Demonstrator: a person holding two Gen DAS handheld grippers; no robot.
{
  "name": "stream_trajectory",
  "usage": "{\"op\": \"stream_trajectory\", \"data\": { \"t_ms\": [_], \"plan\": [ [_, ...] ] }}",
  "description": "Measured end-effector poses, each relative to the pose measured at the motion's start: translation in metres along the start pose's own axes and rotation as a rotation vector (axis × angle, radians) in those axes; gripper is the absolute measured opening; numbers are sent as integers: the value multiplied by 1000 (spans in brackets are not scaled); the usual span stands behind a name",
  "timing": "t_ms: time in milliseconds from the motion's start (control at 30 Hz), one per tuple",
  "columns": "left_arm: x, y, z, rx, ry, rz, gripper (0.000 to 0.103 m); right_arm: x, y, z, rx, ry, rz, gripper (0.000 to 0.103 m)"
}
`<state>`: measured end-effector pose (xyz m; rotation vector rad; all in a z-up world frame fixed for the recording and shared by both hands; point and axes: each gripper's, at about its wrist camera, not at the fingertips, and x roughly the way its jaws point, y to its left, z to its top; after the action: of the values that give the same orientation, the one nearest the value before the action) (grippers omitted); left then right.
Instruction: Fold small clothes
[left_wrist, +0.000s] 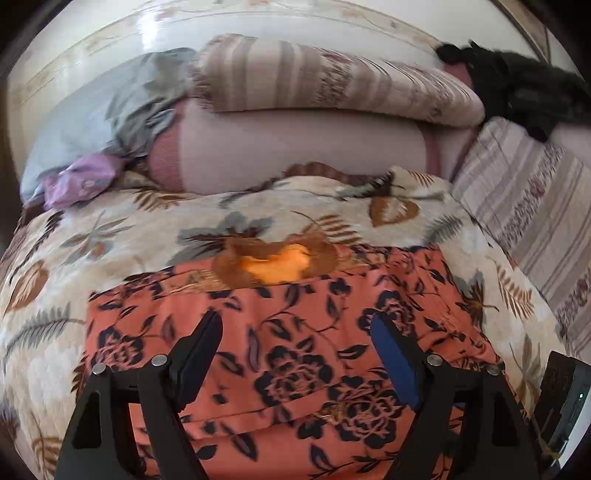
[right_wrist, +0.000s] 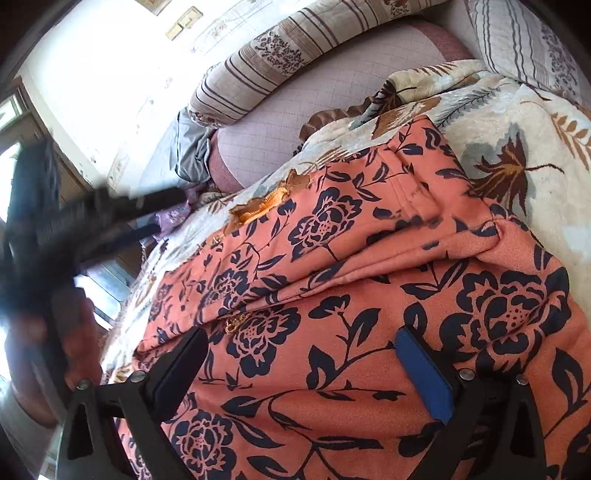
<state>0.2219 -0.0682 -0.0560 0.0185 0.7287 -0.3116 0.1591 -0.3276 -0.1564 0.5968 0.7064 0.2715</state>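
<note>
On the leaf-printed bedspread (left_wrist: 122, 236), toward its near edge, lies the orange floral garment (left_wrist: 295, 332), a salmon-coloured piece covered in dark navy roses and leaves. It is spread fairly flat, with a fold ridge running across it and a brighter orange lining (left_wrist: 280, 264) showing at an opening on its far edge, trimmed in brown. Above the cloth hangs the left gripper (left_wrist: 299, 328), its two fingers set wide apart, one black and one with a blue pad, nothing caught between them and the fabric lying underneath. From the right wrist view the right gripper (right_wrist: 303, 350) is likewise spread wide over the same garment (right_wrist: 369, 295), its pads clear of the cloth as far as can be seen, with a raised fold just beyond its tips. In that same view the left tool appears as a dark blurred shape at the left edge of the bed, with part of a hand (right_wrist: 77, 332) below it. Beyond the garment, toward the head of the bed, sits a pale pink pillow (left_wrist: 295, 147) with a striped cushion (left_wrist: 332, 77) resting on top of it. Another striped cushion (left_wrist: 524, 206) leans at the right side. Grey cloth (left_wrist: 122, 107) and a small purple piece (left_wrist: 81, 181) lie at the far left corner, and a black furry item (left_wrist: 517, 85) rests at the far right.
</note>
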Motion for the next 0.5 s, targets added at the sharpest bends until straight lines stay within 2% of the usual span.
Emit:
{"op": "stream_trajectory", "data": {
  "t_ms": [100, 167, 300, 367, 433, 500],
  "plan": [
    [-15, 57, -12, -142, -51, 82, 83, -5, -1, 5, 36, 17, 4, 100],
    [-17, 93, -25, -225, -56, 150, 83, -13, -7, 13, 114, 11, 30, 95],
    [-2, 146, -56, -404, -7, 185, 83, -20, -22, 51, 285, -29, 57, 95],
    [7, 160, -71, -449, 12, 192, 83, -10, -31, 69, 342, -26, 22, 95],
    [16, 168, -76, -513, 67, 203, 83, 9, -43, 81, 412, 10, -9, 90],
    [14, 169, -75, -542, 37, 182, 83, 30, -53, 85, 454, 52, -87, 74]
  ]
}}
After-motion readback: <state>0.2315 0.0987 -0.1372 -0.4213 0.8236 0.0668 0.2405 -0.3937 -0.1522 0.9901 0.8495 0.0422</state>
